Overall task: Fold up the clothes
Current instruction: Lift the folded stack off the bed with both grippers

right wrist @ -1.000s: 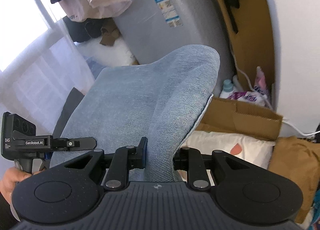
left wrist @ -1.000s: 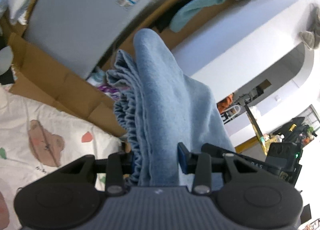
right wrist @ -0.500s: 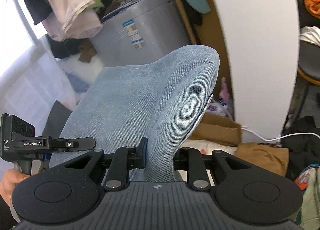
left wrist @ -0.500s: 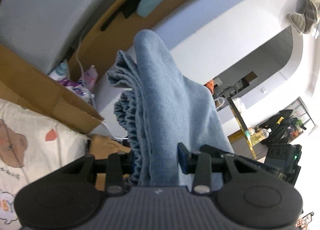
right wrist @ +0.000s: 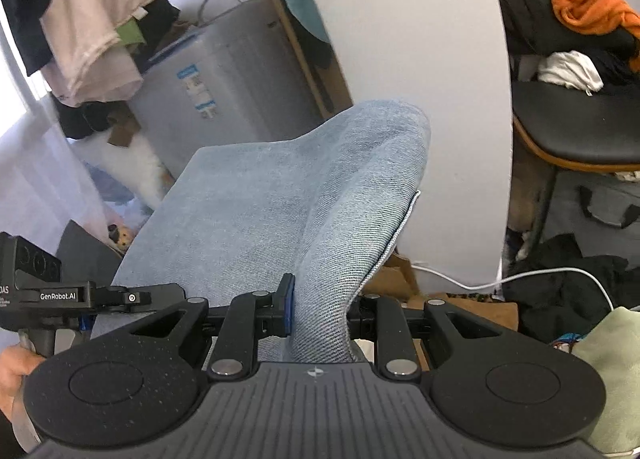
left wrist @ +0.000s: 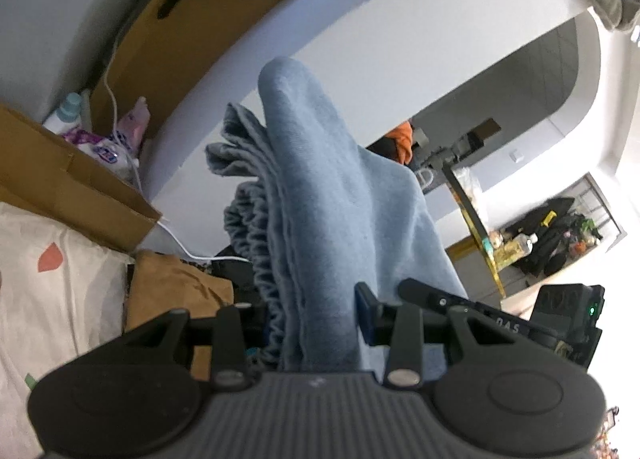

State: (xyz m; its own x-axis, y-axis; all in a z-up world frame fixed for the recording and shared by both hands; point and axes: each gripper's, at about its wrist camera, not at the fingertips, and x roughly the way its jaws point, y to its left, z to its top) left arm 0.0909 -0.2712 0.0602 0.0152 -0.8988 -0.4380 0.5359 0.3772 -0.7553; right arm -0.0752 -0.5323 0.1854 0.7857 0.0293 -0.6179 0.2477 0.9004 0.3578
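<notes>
Both grippers raised off the bed, pointing slightly down; left gripper (left wrist: 312, 323) clamped on the gathered, elasticated edge of the blue garment (left wrist: 320, 187); right gripper (right wrist: 320, 311) pinched narrow on a denim fold of the same piece (right wrist: 280, 195), cloth arching up between them; a hand (right wrist: 16, 363) grips the left unit's handle; white wall column (right wrist: 420, 59) directly ahead; cardboard box (left wrist: 60, 175) and white cable (right wrist: 520, 279) below; chair piled with clothes (right wrist: 576, 127) to the right; open room beyond the column.
</notes>
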